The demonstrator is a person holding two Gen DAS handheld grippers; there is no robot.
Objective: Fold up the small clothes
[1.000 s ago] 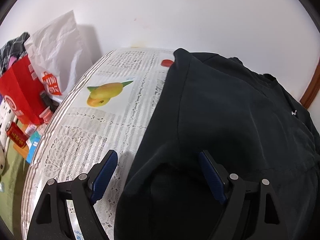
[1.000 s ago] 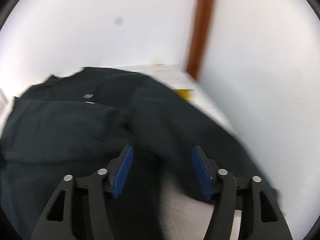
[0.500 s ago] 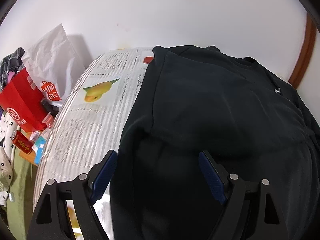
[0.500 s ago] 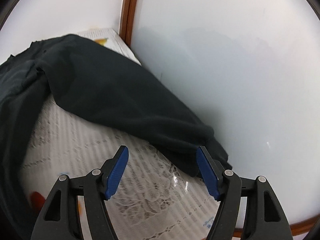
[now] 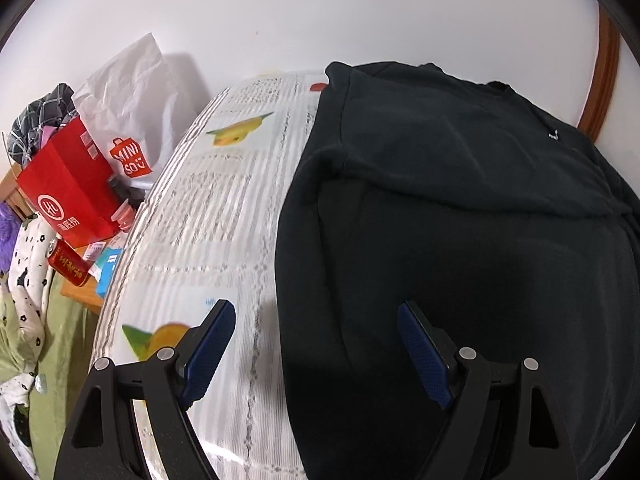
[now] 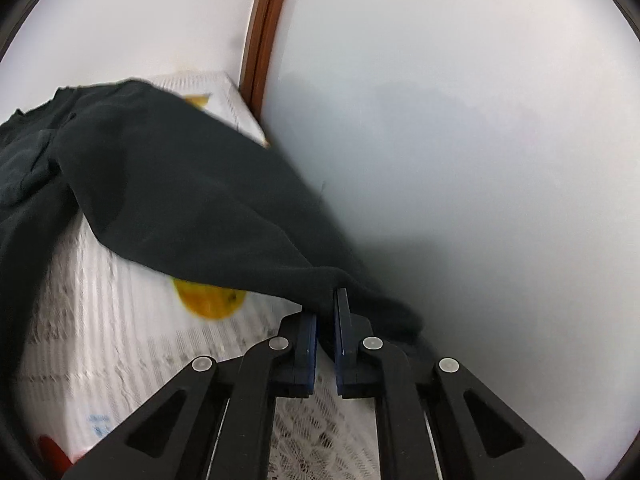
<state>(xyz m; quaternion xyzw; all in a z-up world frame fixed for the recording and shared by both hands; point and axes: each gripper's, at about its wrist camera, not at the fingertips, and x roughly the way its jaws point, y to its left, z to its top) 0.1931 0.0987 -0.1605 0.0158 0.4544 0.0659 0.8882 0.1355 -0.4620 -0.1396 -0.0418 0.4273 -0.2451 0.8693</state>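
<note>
Status: folding is at an early stage. The black sweatshirt (image 5: 460,208) lies spread on the lace-covered table (image 5: 208,216), collar toward the far wall. In the left wrist view a fold line crosses the body ahead of the gripper, which suggests one layer is already turned over, though dark cloth on dark cloth makes this uncertain. The sleeve (image 6: 192,196) lies extended away from the body toward the side wall, so it is not yet folded in. Remaining, as judged: bring this sleeve across, then fold the body to final size.

Right gripper (image 6: 326,316): jaws closed on the sleeve near its cuff end. Black cloth fills the narrow gap between the blue pads, and the cuff trails just beyond the right finger. The tool points steeply down at the table, close to the wall on its right.

Left gripper (image 5: 316,344): jaws wide apart, holding nothing. The left finger (image 5: 208,344) hangs over bare tablecloth; the right finger (image 5: 424,352) hangs over the sweatshirt body, so the garment's side edge runs between them. The tool is angled down.
</note>
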